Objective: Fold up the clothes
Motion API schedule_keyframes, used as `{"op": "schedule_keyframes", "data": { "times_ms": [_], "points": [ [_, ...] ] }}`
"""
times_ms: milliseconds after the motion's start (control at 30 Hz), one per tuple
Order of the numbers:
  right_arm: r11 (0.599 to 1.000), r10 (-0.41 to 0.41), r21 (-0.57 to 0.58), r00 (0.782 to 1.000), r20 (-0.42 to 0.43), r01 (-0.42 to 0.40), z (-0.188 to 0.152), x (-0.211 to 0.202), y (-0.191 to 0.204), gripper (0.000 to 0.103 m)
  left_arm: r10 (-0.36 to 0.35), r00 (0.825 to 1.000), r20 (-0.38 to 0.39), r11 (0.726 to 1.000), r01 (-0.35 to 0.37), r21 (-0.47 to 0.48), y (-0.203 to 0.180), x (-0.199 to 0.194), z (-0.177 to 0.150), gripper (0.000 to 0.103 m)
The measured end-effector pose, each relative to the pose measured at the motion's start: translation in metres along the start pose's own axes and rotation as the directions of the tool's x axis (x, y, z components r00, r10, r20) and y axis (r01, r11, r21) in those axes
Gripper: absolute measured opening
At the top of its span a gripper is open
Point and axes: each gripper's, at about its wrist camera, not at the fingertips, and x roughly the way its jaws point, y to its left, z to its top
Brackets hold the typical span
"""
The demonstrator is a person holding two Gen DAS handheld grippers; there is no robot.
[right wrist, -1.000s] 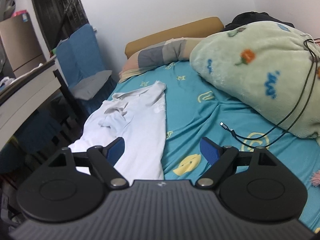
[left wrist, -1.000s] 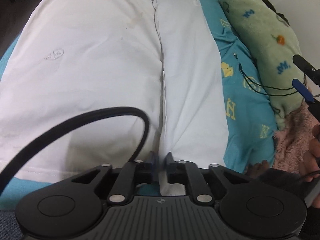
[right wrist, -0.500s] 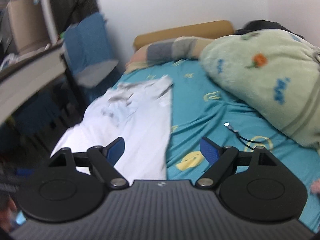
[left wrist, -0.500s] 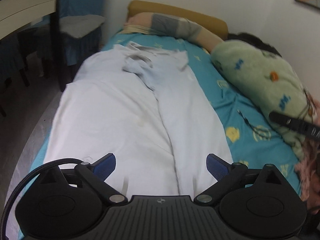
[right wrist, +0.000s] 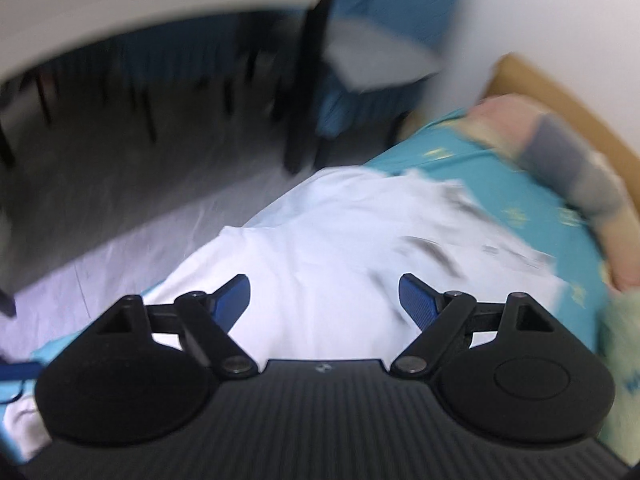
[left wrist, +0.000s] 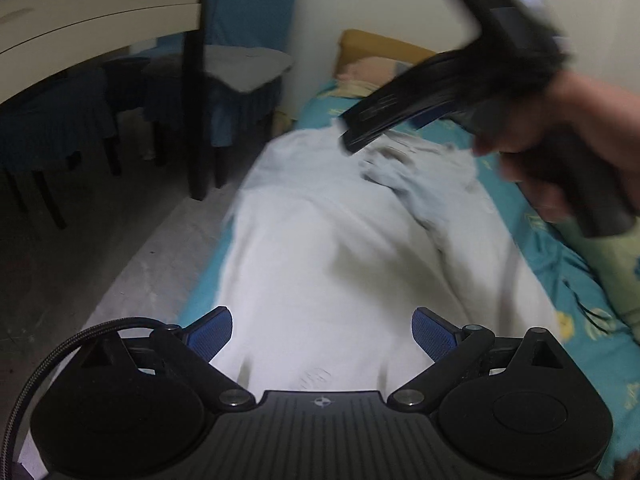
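Left claw (left wrist: 322, 334) wide, right claw (right wrist: 324, 300) wide, white shirt (left wrist: 340, 248) on bed below both

Background stuff: the bed has a teal sheet (left wrist: 576, 276) with little yellow prints on it, a tan headboard (right wrist: 560, 92) against the white wall, and a striped grey-and-peach pillow (right wrist: 568, 160) lying right along the headboard. There's a fuzzy pale green blanket (left wrist: 616, 264) bunched up on the right edge of the bed, with a thin black cable (left wrist: 592, 312) trailing over the sheet just beside it. Off the left side of the bed there's a chair with a blue cover and grey seat cushion (left wrist: 244, 64) tucked near a white desk (left wrist: 80, 12), all on a grey floor (left wrist: 100, 264), though it's pretty blurry.
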Motion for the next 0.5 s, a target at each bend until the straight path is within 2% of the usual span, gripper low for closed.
{"op": "schedule_keyframes", "data": {
  "times_ms": [100,200,300,400,433,467,500],
  "points": [
    [0.995,0.024,-0.093,0.997,-0.072,-0.031,0.037,0.071,0.036,0.083,0.013,1.000,-0.009,0.997,-0.013,-0.082,0.026,0.018,0.003,0.097],
    [0.971,0.032,-0.230,0.987,-0.154,-0.068,0.056,0.132,0.074,0.083,0.009,1.000,-0.024,0.991,-0.012,-0.132,0.043,0.035,0.002,0.097],
    [0.932,0.024,-0.348,0.975,-0.219,-0.102,0.063,0.178,0.104,0.083,0.007,0.999,-0.051,0.988,-0.014,-0.156,0.051,0.054,0.002,0.097],
    [0.898,-0.011,-0.430,0.969,-0.246,-0.099,0.056,0.203,0.121,0.083,-0.008,0.997,-0.071,0.984,-0.005,-0.178,0.056,0.072,0.001,0.097],
    [0.885,-0.023,-0.456,0.967,-0.254,-0.099,0.054,0.212,0.127,0.081,-0.003,0.997,-0.071,0.983,-0.011,-0.185,0.057,0.075,0.002,0.097],
    [0.871,-0.036,-0.482,0.964,-0.262,-0.099,0.052,0.220,0.133,0.071,0.003,0.998,-0.070,0.981,-0.016,-0.191,0.059,0.077,0.002,0.097],
    [0.856,-0.048,-0.507,0.962,-0.269,-0.099,0.050,0.229,0.138,0.066,0.009,0.998,-0.070,0.980,-0.022,-0.197,0.061,0.080,0.002,0.097]
  ]
}}
